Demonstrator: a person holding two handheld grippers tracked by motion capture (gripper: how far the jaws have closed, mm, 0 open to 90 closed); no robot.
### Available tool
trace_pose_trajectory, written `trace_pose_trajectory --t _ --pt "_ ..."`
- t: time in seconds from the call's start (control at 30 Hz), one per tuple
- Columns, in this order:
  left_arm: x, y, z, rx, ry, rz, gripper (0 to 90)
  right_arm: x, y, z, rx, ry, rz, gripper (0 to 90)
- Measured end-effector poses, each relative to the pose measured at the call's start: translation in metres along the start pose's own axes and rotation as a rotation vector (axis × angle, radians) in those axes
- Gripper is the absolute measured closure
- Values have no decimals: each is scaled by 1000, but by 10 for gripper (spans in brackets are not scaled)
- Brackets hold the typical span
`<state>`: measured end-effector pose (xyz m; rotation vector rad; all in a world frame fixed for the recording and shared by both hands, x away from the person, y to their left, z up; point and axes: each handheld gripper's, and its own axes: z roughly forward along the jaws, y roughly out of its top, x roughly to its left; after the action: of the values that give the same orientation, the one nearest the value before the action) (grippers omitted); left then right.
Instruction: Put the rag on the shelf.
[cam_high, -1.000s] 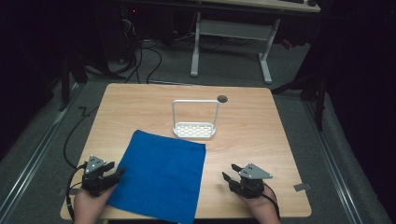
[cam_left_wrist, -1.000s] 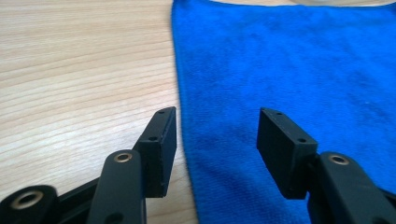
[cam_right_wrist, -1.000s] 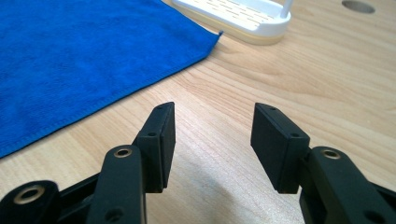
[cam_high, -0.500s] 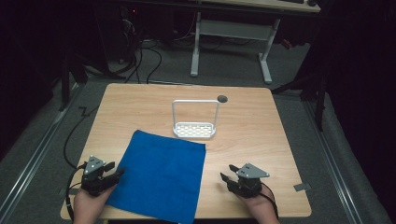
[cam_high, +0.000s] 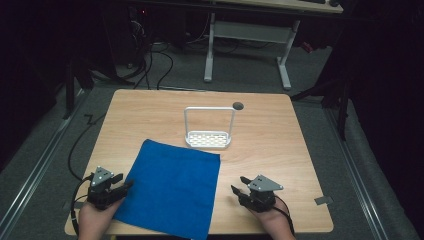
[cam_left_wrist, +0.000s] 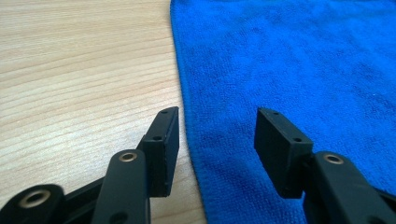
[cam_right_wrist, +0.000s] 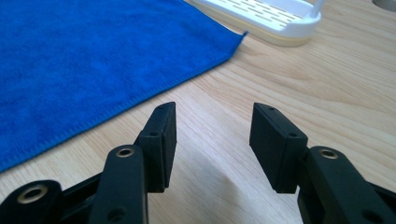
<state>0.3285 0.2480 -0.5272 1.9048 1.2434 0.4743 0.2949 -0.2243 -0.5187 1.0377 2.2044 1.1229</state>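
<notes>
A blue cloth (cam_high: 172, 187) lies flat on the near half of the wooden table (cam_high: 280, 135). My left gripper (cam_high: 121, 184) rests at the cloth's left edge, open, its jaws straddling that edge (cam_left_wrist: 187, 121) with nothing pinched. My right gripper (cam_high: 239, 184) sits on bare wood just right of the cloth, open and empty; in the right gripper view (cam_right_wrist: 212, 140) the cloth's far corner (cam_right_wrist: 233, 39) lies ahead to the left. A white perforated stand with a tall wire handle (cam_high: 209, 138) sits beyond the cloth at mid-table, and its base (cam_right_wrist: 266, 18) shows in the right gripper view.
A round hole (cam_high: 238, 105) sits in the tabletop near the far edge. Cables trail off the table's left side (cam_high: 82, 142). A second desk's white legs (cam_high: 285, 60) stand on the floor behind. Bare wood lies to the right of the stand.
The right gripper has shifted slightly left toward the cloth. The left gripper and the cloth stay where they were.
</notes>
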Motion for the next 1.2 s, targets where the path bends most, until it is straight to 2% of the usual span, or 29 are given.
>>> trace_pose_trajectory --t 0.07,0.1,0.17,0.33,0.37,0.4,0.43,0.47,0.5,0.53,0.57,0.6,0.8,0.87,0.97,1.0,1.2 --pt "1 0 -1 -3 -3 -1 513 4 3 3 -4 16 7 521" --pt "1 0 -1 -2 -4 0 515 10 7 6 -12 38 13 522" --pt "1 0 0 -1 -4 1 517 12 8 7 -16 45 12 526" --pt "0 0 2 10 -16 5 539 30 24 16 -39 91 -14 583" --pt "0 0 2 13 -19 7 557 37 30 20 -39 109 -28 662" --pt "0 0 2 16 -20 11 557 37 30 20 -39 109 -28 662" --pt "0 -1 2 20 -31 14 580 43 33 25 -25 126 -44 756" --pt "0 -1 2 23 -34 17 597 48 34 28 -12 139 -63 800" --pt "0 -1 2 23 -34 17 612 48 34 28 -12 139 -63 800" --pt "0 -1 2 27 -36 18 612 51 33 29 5 147 -77 839" --pt "0 -1 2 30 -40 20 653 55 32 33 39 160 -99 896" --pt "0 -2 3 33 -43 22 653 55 32 33 39 160 -99 896" --pt "-4 -2 5 76 -39 67 813 61 28 40 103 175 -131 900" --pt "-5 -1 6 83 -36 79 831 62 25 44 134 179 -141 900" --pt "-6 -1 6 83 -32 89 846 61 24 46 154 176 -139 900" --pt "-6 -1 6 85 -36 91 859 59 23 46 151 179 -130 900" --pt "-8 -2 6 90 -60 98 863 56 22 44 152 170 -144 900"
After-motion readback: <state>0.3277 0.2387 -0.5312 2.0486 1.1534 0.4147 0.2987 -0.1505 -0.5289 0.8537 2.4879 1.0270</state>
